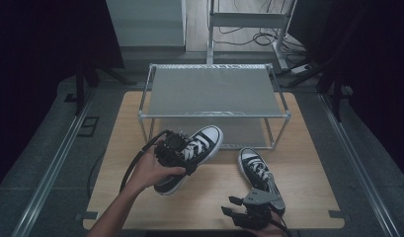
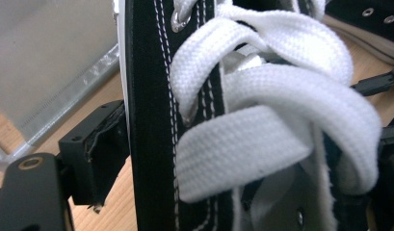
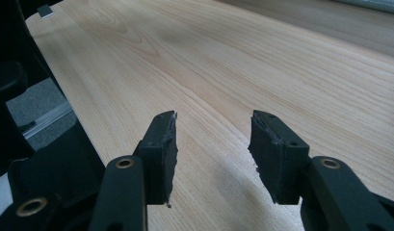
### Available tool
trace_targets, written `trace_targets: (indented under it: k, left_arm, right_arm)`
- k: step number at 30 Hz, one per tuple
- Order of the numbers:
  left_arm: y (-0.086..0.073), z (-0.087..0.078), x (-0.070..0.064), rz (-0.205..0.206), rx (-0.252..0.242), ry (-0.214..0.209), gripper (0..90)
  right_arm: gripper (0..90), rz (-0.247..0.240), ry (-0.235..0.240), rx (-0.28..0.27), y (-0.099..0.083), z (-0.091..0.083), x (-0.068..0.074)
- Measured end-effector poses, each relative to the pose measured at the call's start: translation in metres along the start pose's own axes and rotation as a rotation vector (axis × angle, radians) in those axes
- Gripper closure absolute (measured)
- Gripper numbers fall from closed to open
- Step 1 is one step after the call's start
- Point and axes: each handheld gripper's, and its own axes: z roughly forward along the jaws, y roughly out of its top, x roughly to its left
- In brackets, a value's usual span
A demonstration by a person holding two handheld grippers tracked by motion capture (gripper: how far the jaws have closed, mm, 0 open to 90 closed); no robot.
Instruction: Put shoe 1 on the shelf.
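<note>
While left gripper [image 1: 176, 148] fingers pinch a sneaker [image 1: 202, 145], right gripper [image 1: 239, 206] fingers spread above the wooden table [image 1: 308, 163].

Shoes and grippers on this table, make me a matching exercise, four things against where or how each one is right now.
Things:
1. left gripper
2. right gripper
3. second sneaker
4. shoe rack

States:
A. lying on the wooden table
B. jaws apart, nothing between them
C. standing at the far side of the table
D. clamped on a sneaker by its laced upper

Pairs: 1-D, 2-B, 3-A, 4-C
</note>
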Motion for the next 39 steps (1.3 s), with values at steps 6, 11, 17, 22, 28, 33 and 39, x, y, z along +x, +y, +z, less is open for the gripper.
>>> trace_targets:
  k: [6, 11, 17, 22, 28, 33, 39]
  left_arm:
    - [0.008, -0.008, 0.0, -0.004, -0.014, 0.002, 16.1]
    - [0.013, -0.012, 0.001, 0.0, -0.021, 0.003, 16.1]
    - [0.019, -0.016, 0.001, -0.002, -0.026, 0.005, 16.1]
    - [0.023, -0.018, 0.002, 0.003, -0.03, -0.005, 16.1]
    - [0.028, -0.023, 0.003, 0.01, -0.038, -0.001, 16.2]
    - [0.034, -0.029, 0.003, 0.016, -0.048, -0.006, 16.2]
    - [0.04, -0.032, 0.004, 0.017, -0.049, -0.003, 16.2]
  right_arm:
    - [52.5, -0.001, -0.002, 0.004, 0.0, 0.0, 0.0]
    - [52.6, -0.002, 0.0, 0.011, 0.0, 0.0, 0.0]
    - [53.2, 0.0, -0.002, 0.013, 0.0, 0.001, -0.001]
    - [53.3, 0.002, -0.002, 0.012, 0.0, 0.001, -0.001]
    - [53.3, 0.003, 0.0, 0.011, -0.001, 0.001, -0.001]
    - [53.3, 0.001, -0.001, 0.01, -0.001, 0.001, -0.001]
    - [53.3, 0.001, -0.001, 0.01, -0.001, 0.001, -0.001]
